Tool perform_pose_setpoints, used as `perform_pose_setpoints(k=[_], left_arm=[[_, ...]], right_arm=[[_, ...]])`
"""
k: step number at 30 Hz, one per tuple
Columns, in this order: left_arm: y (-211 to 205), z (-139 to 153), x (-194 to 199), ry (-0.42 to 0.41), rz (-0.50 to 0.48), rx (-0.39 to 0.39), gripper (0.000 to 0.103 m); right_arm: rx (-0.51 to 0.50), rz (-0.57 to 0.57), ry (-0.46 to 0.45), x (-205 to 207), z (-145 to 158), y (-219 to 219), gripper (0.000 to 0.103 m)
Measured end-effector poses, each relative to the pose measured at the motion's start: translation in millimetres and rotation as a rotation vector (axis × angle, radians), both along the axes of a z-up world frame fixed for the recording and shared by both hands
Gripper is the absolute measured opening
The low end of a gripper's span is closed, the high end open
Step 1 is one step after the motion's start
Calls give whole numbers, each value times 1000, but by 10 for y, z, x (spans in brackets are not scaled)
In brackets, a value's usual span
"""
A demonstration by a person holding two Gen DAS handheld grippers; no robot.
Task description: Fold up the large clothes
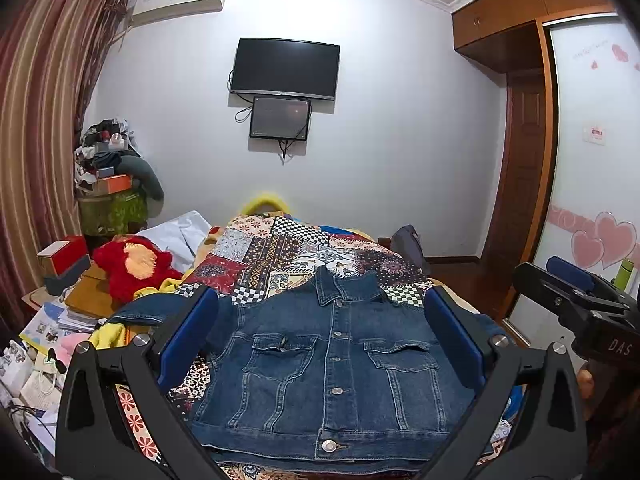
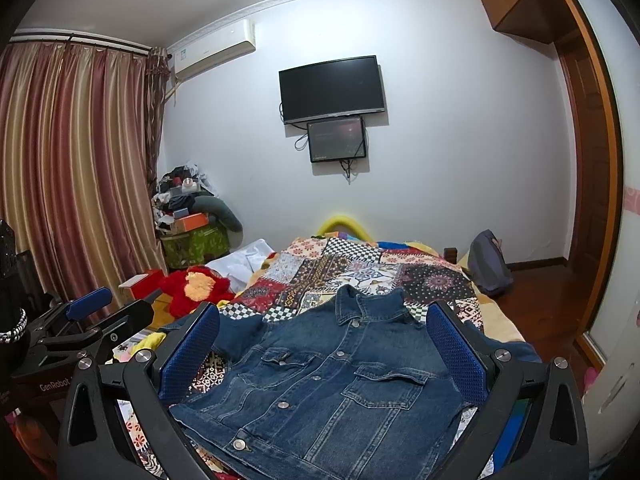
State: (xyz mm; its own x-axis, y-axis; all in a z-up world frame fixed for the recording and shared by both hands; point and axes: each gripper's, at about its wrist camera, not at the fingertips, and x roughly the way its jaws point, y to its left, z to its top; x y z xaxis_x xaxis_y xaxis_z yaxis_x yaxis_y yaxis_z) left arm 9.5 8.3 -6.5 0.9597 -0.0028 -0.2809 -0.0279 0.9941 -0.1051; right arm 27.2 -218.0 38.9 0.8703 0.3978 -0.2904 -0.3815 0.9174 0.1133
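The denim jacket lies front up in the lower centre of both views, on the patchwork quilt of the bed, buttoned, collar toward the far wall; I judge it is spread flat so that the folds come straight. The left hand-held gripper hangs above it with jaws wide apart, holding nothing; the right hand-held gripper is the same, empty. One sleeve reaches out at the left of the frame, near the red plush toy; that side is crowded, while beyond the collar the quilt has free room.
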Motion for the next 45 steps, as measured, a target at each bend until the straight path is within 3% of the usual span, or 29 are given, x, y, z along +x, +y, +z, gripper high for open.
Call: perform_pose_setpoints(k=[45], left_arm=[[38, -77, 41, 2, 10, -14, 103]], right_arm=[[-16, -13, 18, 76, -50, 7, 103]])
